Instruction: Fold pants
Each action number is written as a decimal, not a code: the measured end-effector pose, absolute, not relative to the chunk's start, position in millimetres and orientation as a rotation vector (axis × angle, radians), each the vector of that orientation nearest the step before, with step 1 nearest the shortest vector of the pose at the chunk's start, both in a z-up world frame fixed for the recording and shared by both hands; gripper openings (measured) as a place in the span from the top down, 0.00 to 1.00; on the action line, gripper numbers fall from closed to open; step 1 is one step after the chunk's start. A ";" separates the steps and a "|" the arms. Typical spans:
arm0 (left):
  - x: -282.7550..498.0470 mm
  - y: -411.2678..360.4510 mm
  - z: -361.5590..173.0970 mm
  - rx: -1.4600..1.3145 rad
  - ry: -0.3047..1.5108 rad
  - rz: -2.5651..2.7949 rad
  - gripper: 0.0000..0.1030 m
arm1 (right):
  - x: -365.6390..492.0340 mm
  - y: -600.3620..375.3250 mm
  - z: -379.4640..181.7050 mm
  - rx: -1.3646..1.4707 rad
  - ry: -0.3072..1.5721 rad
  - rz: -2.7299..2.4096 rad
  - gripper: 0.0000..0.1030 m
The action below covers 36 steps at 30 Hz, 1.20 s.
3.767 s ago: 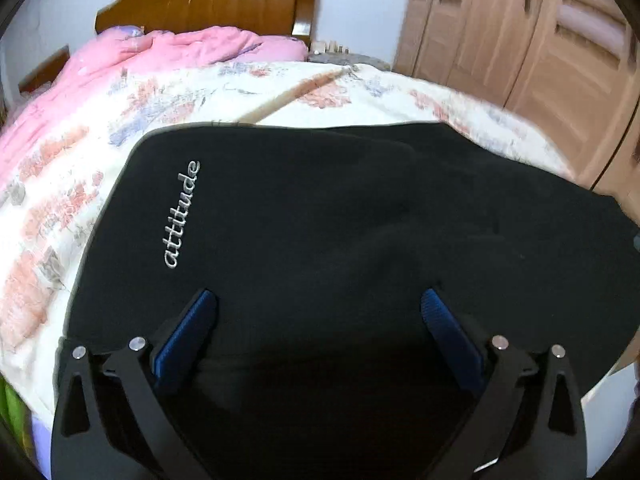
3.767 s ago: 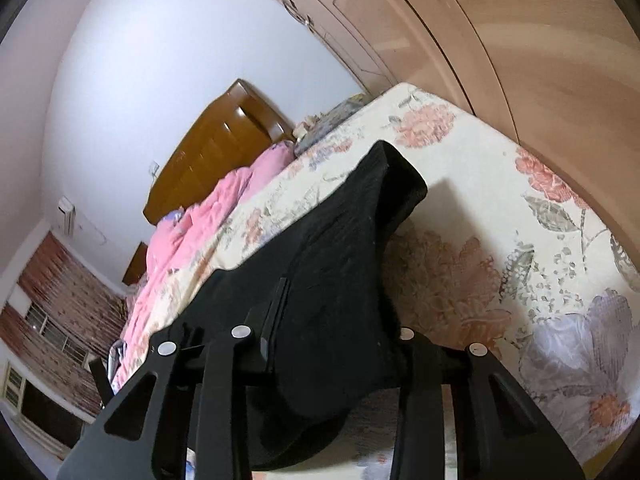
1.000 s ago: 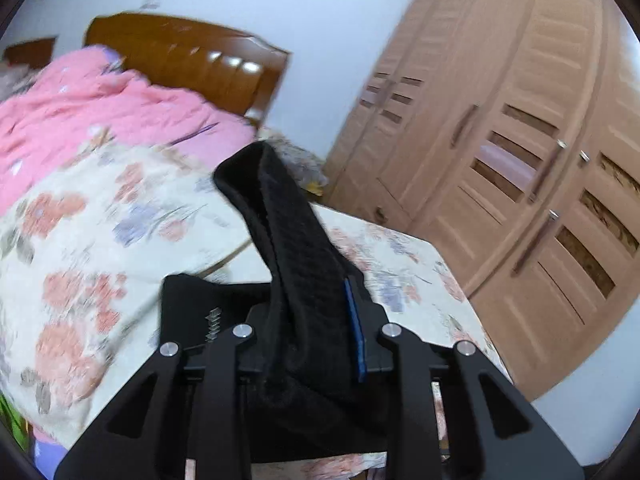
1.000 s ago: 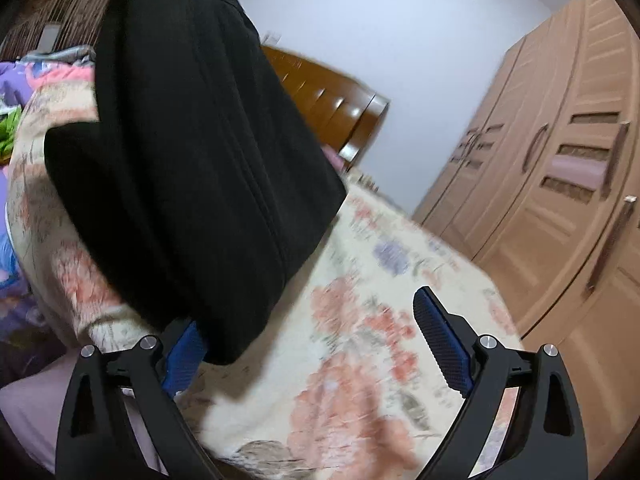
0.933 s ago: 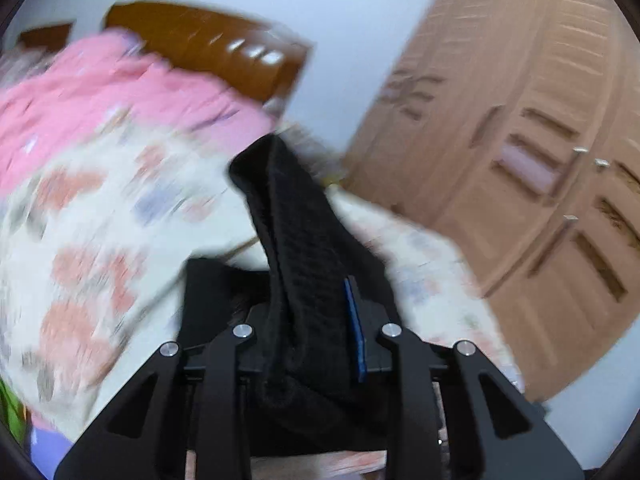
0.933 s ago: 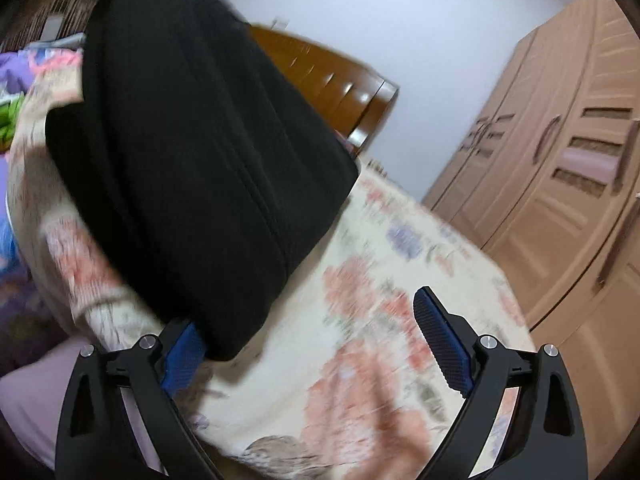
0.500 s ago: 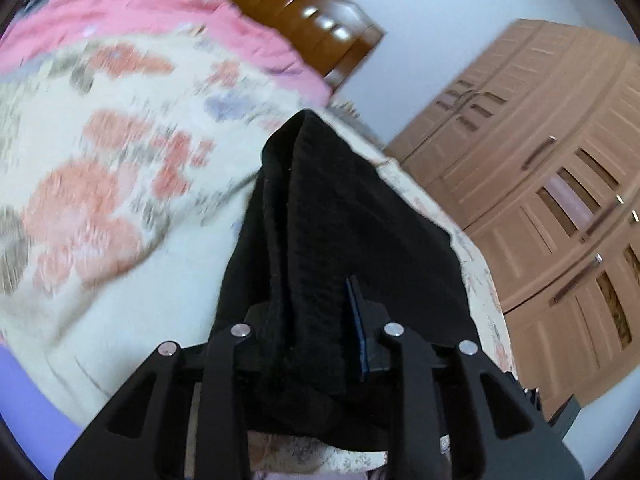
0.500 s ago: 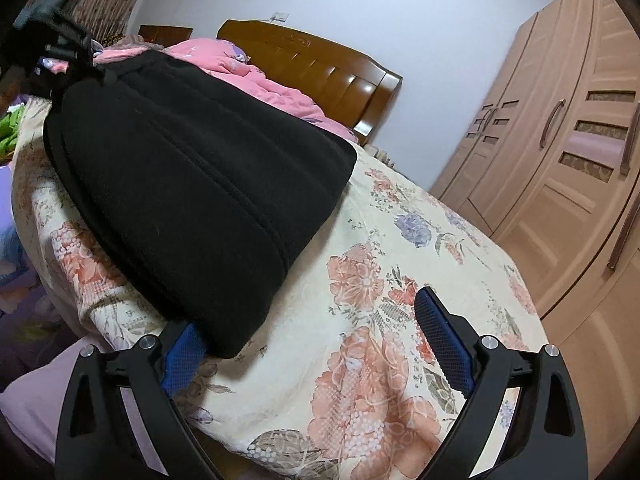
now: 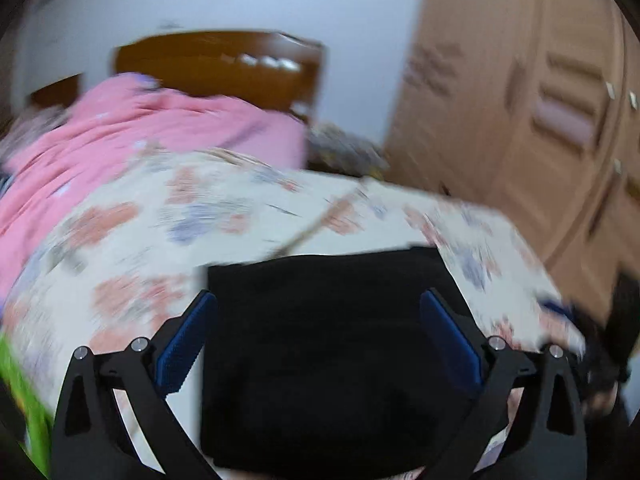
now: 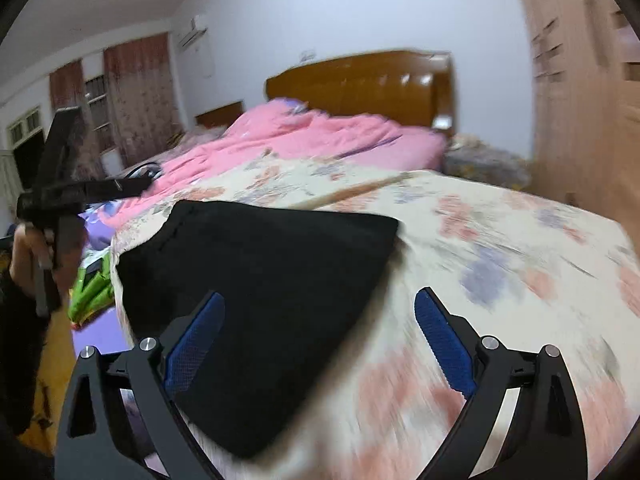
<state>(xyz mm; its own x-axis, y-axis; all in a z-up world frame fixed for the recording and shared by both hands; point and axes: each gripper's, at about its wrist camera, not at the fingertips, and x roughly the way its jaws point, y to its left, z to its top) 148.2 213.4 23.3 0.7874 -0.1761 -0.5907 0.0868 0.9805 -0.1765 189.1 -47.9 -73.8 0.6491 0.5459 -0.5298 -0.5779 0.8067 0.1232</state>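
The black pants (image 9: 320, 344) lie folded into a flat block at the near edge of the bed (image 9: 224, 216), on its floral sheet. The left gripper (image 9: 318, 338) has just been opening; its jaws now stand wide, pads clear of the cloth below. The right gripper (image 10: 320, 344) is released too, spread over the pants' right edge.

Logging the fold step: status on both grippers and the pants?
Left gripper open, jaws just opened, nothing pinched. Right gripper open, empty. Black pants folded flat on floral bed. Nothing in the way.
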 end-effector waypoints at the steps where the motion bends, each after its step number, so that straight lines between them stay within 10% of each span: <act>1: 167.2 205.8 16.7 -0.128 0.690 -0.149 0.02 | 208.8 -30.7 -75.4 -0.063 0.609 0.653 0.11; 8: 218.7 233.8 -58.1 -0.163 0.795 -0.116 0.02 | 276.9 50.6 -115.3 -0.253 0.753 0.665 0.10; 36: 210.3 246.2 -61.6 -0.214 0.744 -0.100 0.02 | 210.2 34.3 -108.2 -0.163 0.713 0.623 0.05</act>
<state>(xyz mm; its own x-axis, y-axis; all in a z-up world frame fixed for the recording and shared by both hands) 210.3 246.2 -61.6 0.7326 -0.1655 -0.6602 0.0144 0.9735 -0.2281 210.2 34.3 -108.2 0.5853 0.4777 -0.6551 -0.5849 0.8083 0.0668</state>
